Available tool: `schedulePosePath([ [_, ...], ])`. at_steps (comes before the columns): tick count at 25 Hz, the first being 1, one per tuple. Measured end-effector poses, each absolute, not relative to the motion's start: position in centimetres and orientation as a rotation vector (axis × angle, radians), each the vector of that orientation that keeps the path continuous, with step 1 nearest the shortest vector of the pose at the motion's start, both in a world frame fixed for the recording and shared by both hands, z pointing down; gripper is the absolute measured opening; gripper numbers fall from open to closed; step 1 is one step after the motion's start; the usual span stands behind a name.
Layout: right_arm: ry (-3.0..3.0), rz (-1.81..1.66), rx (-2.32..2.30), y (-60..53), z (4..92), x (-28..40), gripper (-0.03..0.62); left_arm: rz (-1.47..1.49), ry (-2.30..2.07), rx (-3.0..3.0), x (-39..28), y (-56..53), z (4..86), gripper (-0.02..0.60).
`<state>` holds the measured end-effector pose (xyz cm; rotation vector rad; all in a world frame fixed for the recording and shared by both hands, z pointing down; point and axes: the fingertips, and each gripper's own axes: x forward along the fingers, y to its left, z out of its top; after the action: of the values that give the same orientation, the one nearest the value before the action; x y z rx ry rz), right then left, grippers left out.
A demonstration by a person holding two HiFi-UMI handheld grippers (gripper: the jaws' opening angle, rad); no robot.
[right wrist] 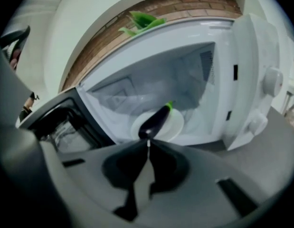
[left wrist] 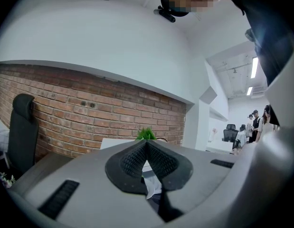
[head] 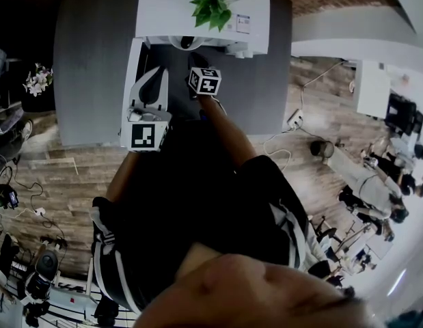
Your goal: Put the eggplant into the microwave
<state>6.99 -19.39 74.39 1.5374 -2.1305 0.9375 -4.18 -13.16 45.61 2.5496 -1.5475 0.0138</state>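
The dark purple eggplant with a green stem lies on a white plate inside the white microwave. The microwave's door hangs open at the left. My right gripper is shut with nothing between its fingers, its tips just short of the eggplant's near end. In the head view the right gripper sits at the opening of the microwave. My left gripper hovers beside the open door over the grey table. In its own view the left gripper is shut and empty, pointing level.
A green plant stands on top of the microwave. Two knobs sit on its right panel. A black office chair stands by the brick wall. Several people and desks fill the room's right side. White flowers are at the left.
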Motion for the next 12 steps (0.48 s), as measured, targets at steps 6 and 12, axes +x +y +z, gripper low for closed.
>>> schedulePosePath([
  [6, -2.107, 0.946, 1.517, -19.4, 75.3, 6.4, 0.110, 0.023, -1.538, 2.541, -4.3, -13.5, 45.8, 0.035],
  [12, -2.075, 0.942, 1.498, -19.5, 76.4, 6.1, 0.153, 0.006, -1.535, 2.551, -4.1, -13.7, 45.6, 0.035],
])
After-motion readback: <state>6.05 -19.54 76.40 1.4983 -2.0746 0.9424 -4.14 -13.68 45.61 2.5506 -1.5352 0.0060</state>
